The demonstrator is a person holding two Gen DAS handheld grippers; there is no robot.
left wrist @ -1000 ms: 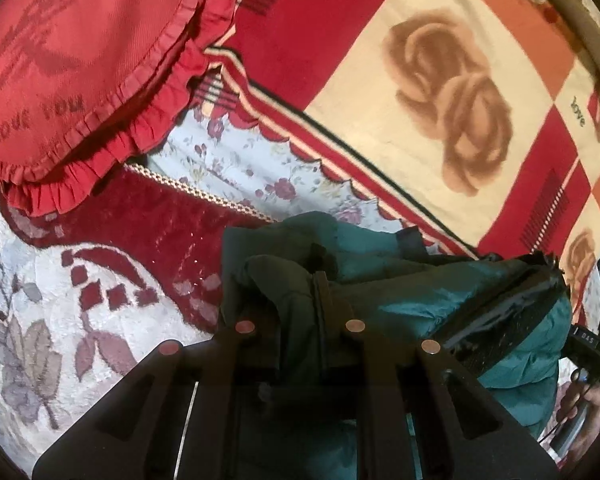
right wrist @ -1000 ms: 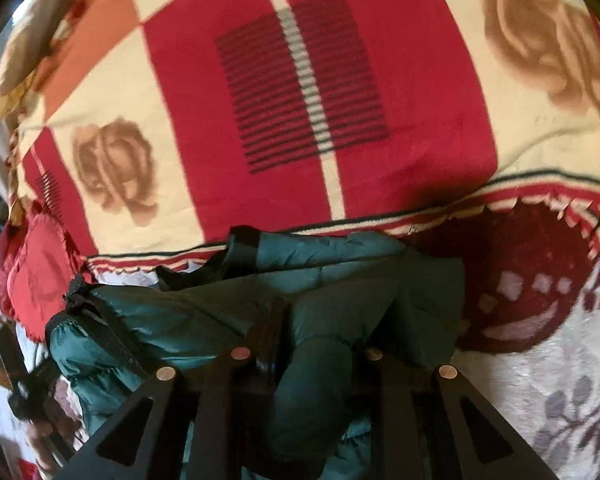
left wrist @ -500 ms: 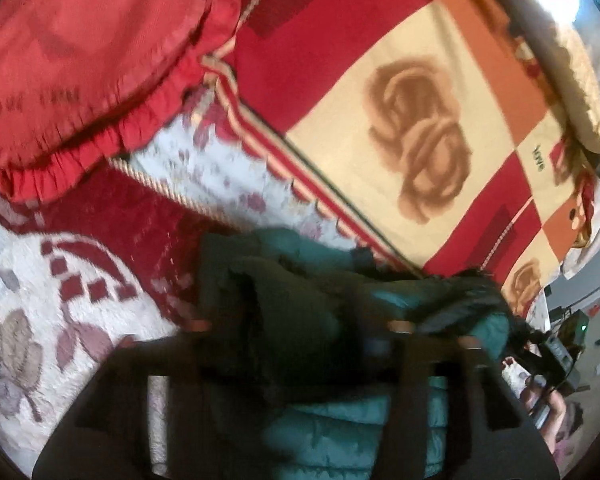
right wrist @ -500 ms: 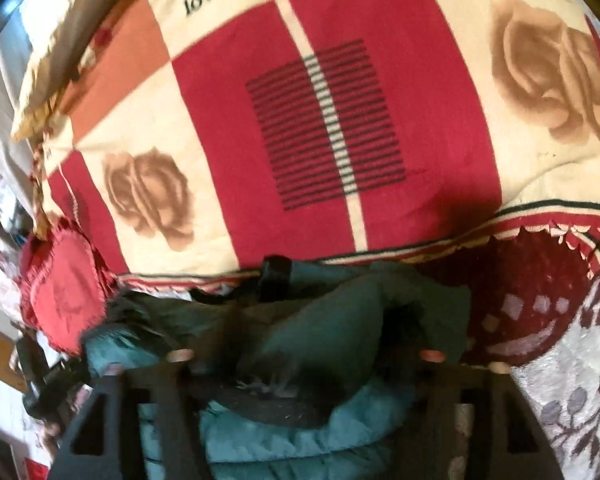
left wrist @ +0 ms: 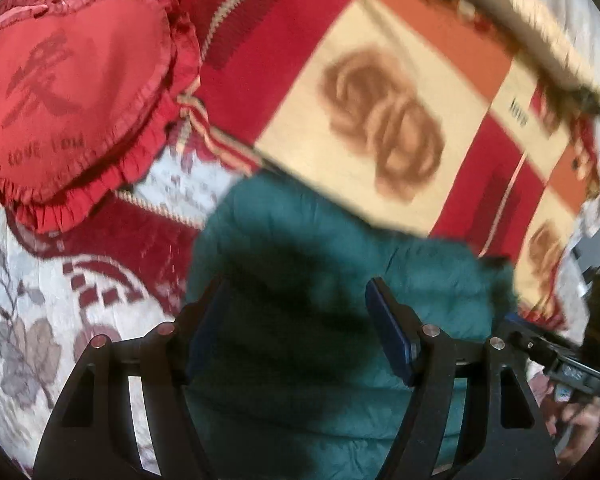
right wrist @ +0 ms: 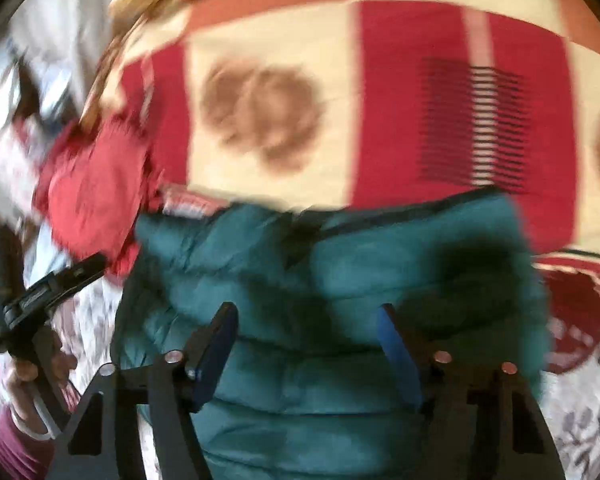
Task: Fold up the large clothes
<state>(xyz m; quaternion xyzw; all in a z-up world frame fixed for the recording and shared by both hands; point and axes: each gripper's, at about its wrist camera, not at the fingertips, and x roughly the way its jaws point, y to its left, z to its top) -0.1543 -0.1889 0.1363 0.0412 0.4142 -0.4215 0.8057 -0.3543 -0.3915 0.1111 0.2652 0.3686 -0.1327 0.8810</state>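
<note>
The teal puffer jacket [left wrist: 340, 320] lies bunched in a thick bundle on the bed, filling the lower middle of both wrist views, its far edge against the red and cream rose blanket [left wrist: 380, 92]; judging by that compact heap, a fold has likely just been laid down. The left gripper [left wrist: 296, 320] hangs above the jacket, tilted downward, its jaws wide and opening, nothing pressed between them. The right gripper [right wrist: 306, 344] is pitched down the same way over the jacket; its jaws stand apart but are closing, with no fabric pinched. A heart-shaped red cushion [left wrist: 72, 92] sits at the upper left of the left view. In the right view's lower left, a hand [right wrist: 36, 372] grips the other tool's handle.
</note>
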